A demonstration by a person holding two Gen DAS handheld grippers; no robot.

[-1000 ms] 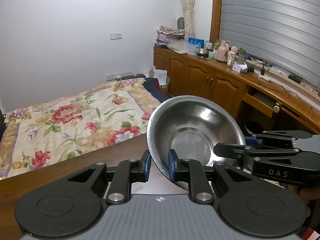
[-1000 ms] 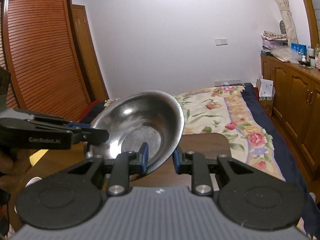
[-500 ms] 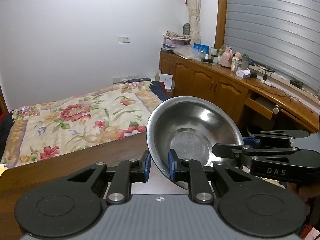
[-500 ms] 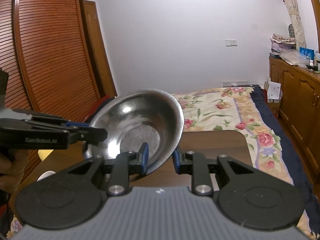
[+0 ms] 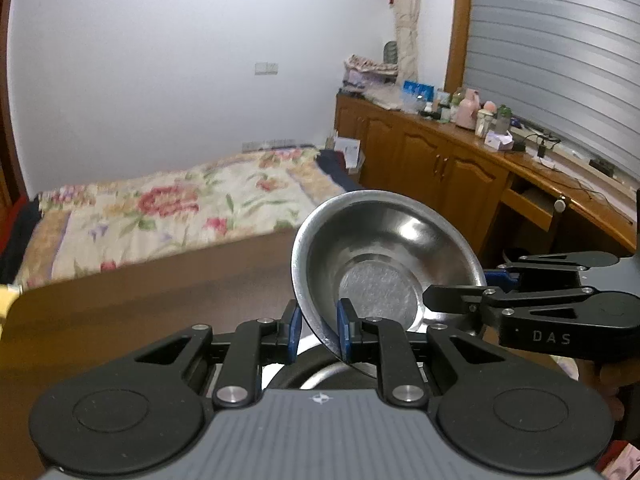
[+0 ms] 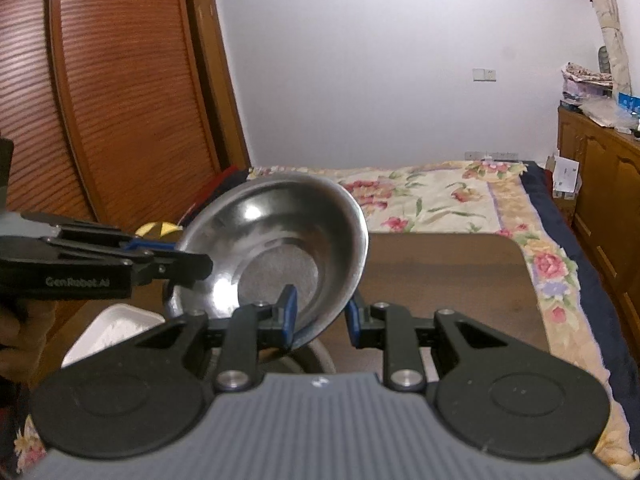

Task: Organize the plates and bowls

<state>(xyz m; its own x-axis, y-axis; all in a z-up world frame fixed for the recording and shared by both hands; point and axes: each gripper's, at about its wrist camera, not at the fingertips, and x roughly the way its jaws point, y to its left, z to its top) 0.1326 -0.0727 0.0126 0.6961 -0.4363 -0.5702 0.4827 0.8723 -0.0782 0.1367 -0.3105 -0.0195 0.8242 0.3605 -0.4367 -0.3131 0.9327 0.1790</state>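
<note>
Since a second ago I have carried the bowl sideways and a little lower: the bed has slid off to the left in my left view, and a white tray and the rim of another vessel have come up under the tools.

My left tool [image 5: 318, 332] is clenched on the near left rim of the steel bowl [image 5: 384, 264], one blue pad outside the wall and the other inside it. My right tool [image 6: 320, 318] is clenched on the opposite rim of the same bowl [image 6: 280, 248], again with the wall pinched between its two blue pads. Each tool also shows in the other's camera, reaching in from the side with its fingers across the bowl's edge.

The bowl hangs in the air between the two tools, clear of the desk [image 6: 444, 272], and it is tilted so that its open mouth faces back toward the cameras, with the dull round bottom plainly in sight.

Directly below the bowl, between my tools' fingers, I see the curved dark and grey rim of another round vessel [image 6: 320, 356]; I cannot tell what kind it is. A white tray [image 6: 108, 328] lies on the desk to the left of that, just beside it.

Beyond the brown desk lies the bed with a flowered cover [image 5: 168, 208]. Wooden cabinets [image 5: 432, 168] run along the right wall.
</note>
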